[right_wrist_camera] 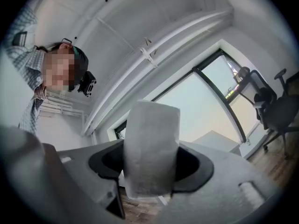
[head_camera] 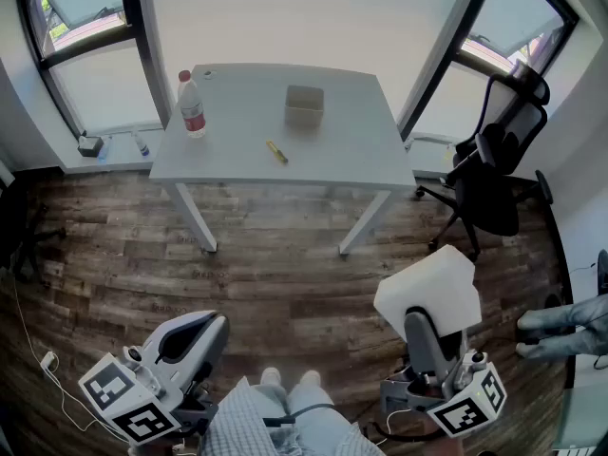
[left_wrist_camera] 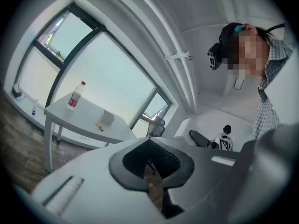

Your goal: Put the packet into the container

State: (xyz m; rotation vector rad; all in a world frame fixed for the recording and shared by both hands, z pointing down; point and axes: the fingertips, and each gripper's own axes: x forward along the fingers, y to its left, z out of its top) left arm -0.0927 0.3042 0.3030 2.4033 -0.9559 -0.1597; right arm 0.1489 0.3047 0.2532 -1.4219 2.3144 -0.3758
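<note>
The right hand-held gripper point(right_wrist_camera: 152, 171) grips a white packet point(right_wrist_camera: 152, 146), the left hand-held gripper point(left_wrist_camera: 152, 169) is closed and empty, and the container point(head_camera: 305, 104) on the far worktop point(head_camera: 351, 150) waits, so delivery is apparently all ahead.

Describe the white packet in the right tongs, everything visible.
The packet is plain white, soft-looking, with rounded corners and no readable print. It is clamped low down between the dark pads of the right tongs, its upper part sticking out free. Nothing else touches it; it hangs above the wooden floor, well apart from the table.
</note>
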